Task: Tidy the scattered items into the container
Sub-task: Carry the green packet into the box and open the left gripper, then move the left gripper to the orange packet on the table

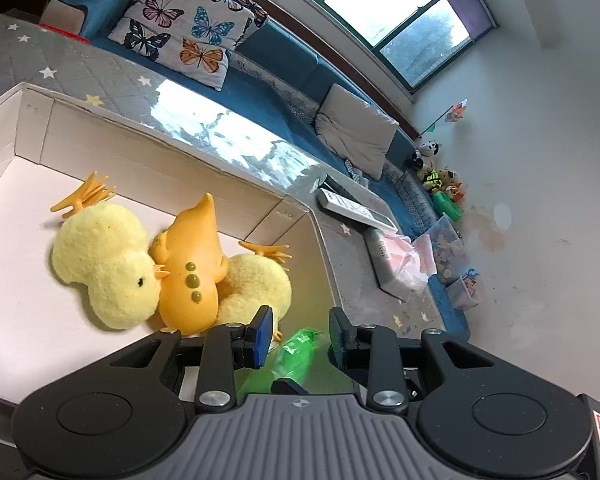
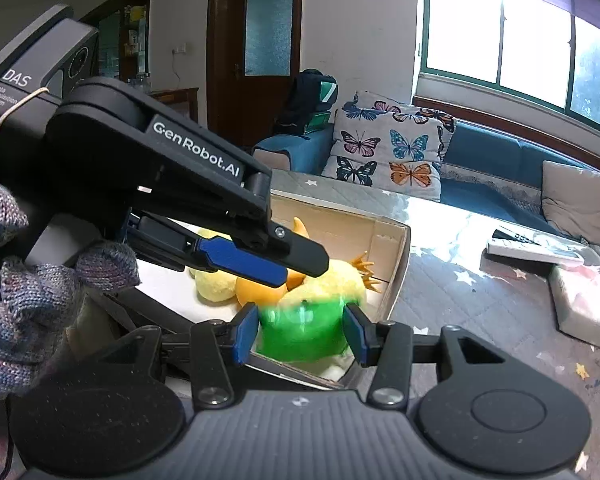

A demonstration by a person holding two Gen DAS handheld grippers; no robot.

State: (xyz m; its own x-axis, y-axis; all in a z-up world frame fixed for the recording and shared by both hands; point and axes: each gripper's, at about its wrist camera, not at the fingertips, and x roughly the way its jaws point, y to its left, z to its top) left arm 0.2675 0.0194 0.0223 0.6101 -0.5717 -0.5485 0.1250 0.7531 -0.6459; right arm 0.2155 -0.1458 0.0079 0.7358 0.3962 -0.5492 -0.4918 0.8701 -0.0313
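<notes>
The box's (image 1: 44,136) far end lay bare, while two plush chicks (image 1: 104,268) and an orange duck (image 1: 192,264) crowded the near corner. The left claw (image 2: 260,260) reached across the box, and a blurred green toy (image 2: 304,332) filled the right claw's (image 2: 302,334) gap.

1. Daylight enters through the windows (image 2: 520,40), panes blown out white.
2. Glare streaks the glossy counter (image 1: 228,136).
3. Green toy (image 2: 304,332) motion-blurred.
4. Fisheye bends edges; corners dark.

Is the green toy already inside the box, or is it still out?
Inside, apparently. The blurred green toy appears past the box wall, beside the yellow plush chicks, between the open right gripper fingers.
</notes>
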